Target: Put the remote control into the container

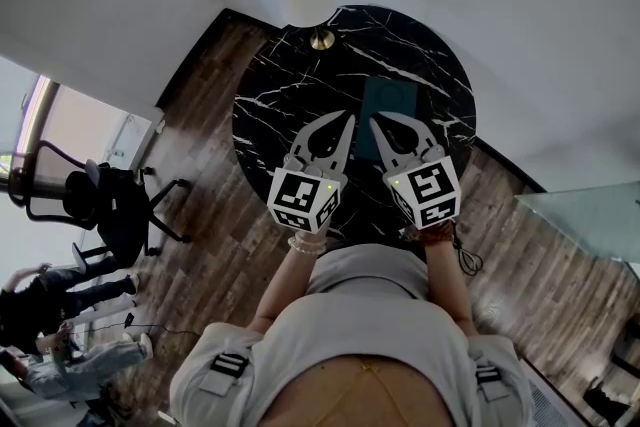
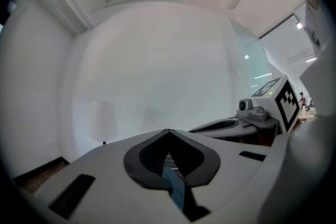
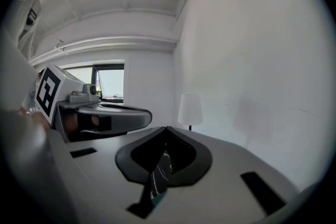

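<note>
On the round black marble table (image 1: 290,75), just beyond the empty, closed left gripper (image 1: 347,121) and right gripper (image 1: 376,122), lies what looks like a dark teal rectangular container (image 1: 392,100), long axis pointing away, nearer the right; I cannot make out any remote control.

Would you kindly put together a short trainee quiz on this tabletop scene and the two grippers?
1. True or false: the left gripper's jaws stand wide open.
2. Where does the teal container lie? A) on a wooden shelf B) on the black marble table C) in a kitchen sink
3. Fill in: the right gripper's jaws are ____.

Key: 1 false; 2 B; 3 shut.
</note>
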